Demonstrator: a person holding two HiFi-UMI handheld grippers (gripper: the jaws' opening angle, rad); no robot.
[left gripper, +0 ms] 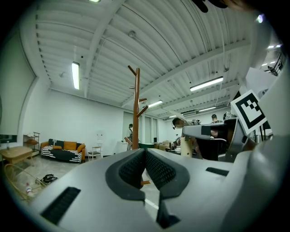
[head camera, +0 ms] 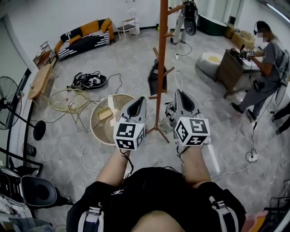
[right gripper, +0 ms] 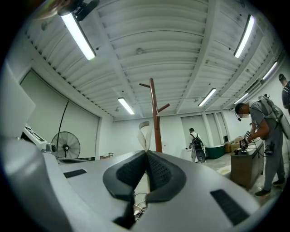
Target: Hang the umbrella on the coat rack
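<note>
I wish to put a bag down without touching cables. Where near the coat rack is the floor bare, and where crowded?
Bare grey floor lies right of the orange-brown wooden coat rack, up to the brown wooden cabinet. Left of the rack it is crowded: a round pale table, a round yellow wire table and a heap of black cables.

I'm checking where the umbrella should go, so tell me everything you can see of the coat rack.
The coat rack is one upright pole of orange-brown wood, standing on splayed feet on the grey marbled floor. Short pegs angle up and out at several heights. The top pegs look bare; a dark object seems to hang from a middle one, though what it is I cannot tell. The left gripper, shut empty, and the right gripper, shut on a pale loop, do not touch it.
</note>
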